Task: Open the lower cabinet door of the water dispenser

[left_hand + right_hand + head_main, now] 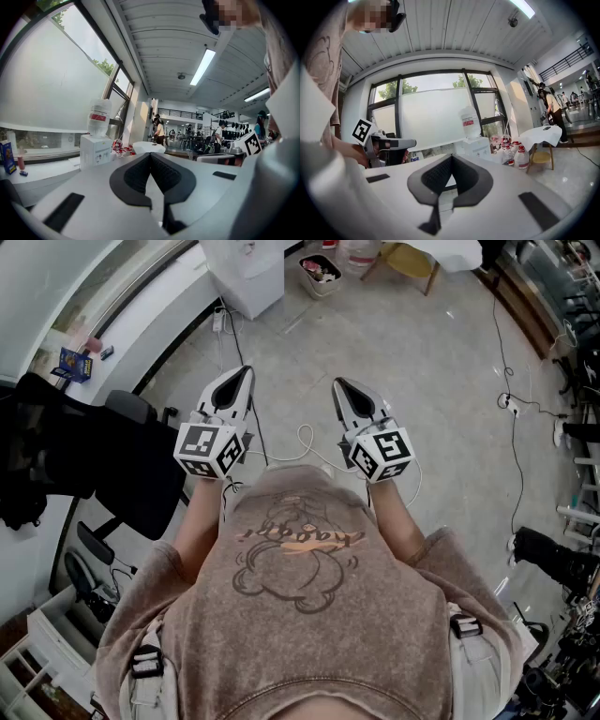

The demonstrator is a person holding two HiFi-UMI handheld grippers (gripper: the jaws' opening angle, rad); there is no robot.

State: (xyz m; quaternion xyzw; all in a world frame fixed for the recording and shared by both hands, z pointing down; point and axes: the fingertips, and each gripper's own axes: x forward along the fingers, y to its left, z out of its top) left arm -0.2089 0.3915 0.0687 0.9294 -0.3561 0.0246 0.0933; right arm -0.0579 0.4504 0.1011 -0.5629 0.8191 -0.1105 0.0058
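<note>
The white water dispenser [248, 268] stands far ahead by the window wall, and only its top shows in the head view. Both gripper views show it from the side, small, a white box [96, 150] [476, 145] with an upturned clear bottle [100, 117] [469, 123] on top. Its lower cabinet door cannot be made out. My left gripper [246, 371] and right gripper [337, 383] are held side by side at chest height, far from the dispenser. Each has its jaws together with nothing between them, tips meeting in the left gripper view [150, 153] and in the right gripper view [451, 156].
A black office chair [141, 474] stands at my left. Cables [511, 404] run over the grey floor at the right. Several water jugs [520, 157] and a stool under a white cloth [541, 136] stand right of the dispenser. People stand in the hall behind.
</note>
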